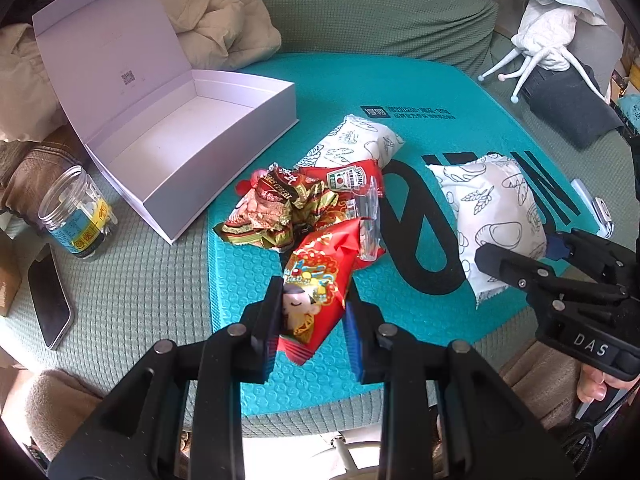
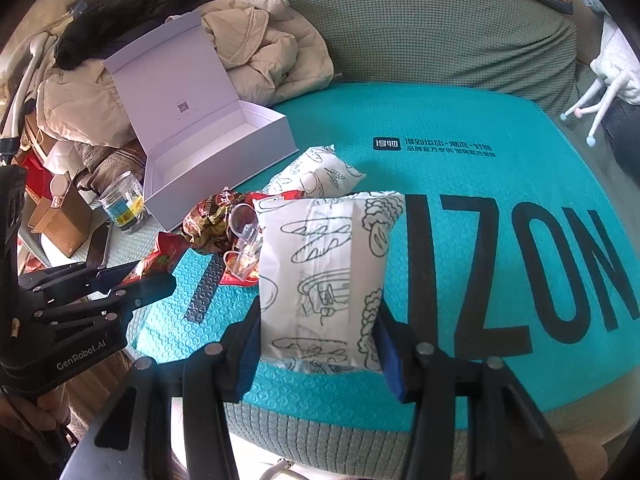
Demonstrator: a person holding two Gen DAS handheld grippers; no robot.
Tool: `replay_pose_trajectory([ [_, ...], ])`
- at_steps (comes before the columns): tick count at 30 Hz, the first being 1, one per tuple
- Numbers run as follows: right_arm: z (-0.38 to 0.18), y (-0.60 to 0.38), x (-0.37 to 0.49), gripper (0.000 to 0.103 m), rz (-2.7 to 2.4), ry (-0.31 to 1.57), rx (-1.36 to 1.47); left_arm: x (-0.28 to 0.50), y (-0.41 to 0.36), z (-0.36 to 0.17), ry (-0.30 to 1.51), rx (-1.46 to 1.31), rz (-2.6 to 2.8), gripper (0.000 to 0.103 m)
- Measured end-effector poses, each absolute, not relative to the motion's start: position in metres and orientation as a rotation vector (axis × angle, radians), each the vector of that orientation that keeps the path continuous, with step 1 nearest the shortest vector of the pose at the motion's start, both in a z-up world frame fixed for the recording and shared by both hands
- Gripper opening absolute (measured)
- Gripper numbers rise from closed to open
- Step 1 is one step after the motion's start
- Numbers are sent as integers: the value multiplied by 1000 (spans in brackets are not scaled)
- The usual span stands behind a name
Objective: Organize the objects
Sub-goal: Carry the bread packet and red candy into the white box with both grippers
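Your left gripper (image 1: 312,320) is clamped on the near end of the red snack packet (image 1: 316,276), whose far end reaches the heap of wrappers (image 1: 280,208); your right gripper (image 2: 316,332) has its fingers pressed against the near sides of the white bread packet (image 2: 324,272), which lies on the teal mat (image 2: 460,168). The open white box (image 1: 192,140) waits at far left. Both packets are slick and puffy; held by an edge, either may slip out or swing; the red one may drag the loose wrappers along; carrying both leftward, the grippers could collide.
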State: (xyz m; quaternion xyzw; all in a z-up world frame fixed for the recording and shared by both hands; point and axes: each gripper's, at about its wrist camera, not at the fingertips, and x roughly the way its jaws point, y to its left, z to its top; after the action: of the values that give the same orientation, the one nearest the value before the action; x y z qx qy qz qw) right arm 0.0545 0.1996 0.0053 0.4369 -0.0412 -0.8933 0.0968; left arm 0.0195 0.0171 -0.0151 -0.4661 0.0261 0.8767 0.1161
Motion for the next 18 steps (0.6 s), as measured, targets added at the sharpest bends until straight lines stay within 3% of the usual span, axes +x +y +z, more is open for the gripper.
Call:
replay_pose_trajectory([
  [18,44,149,39,52,-2551,27,1161,10,-25,12,28,-1350,2694,26],
])
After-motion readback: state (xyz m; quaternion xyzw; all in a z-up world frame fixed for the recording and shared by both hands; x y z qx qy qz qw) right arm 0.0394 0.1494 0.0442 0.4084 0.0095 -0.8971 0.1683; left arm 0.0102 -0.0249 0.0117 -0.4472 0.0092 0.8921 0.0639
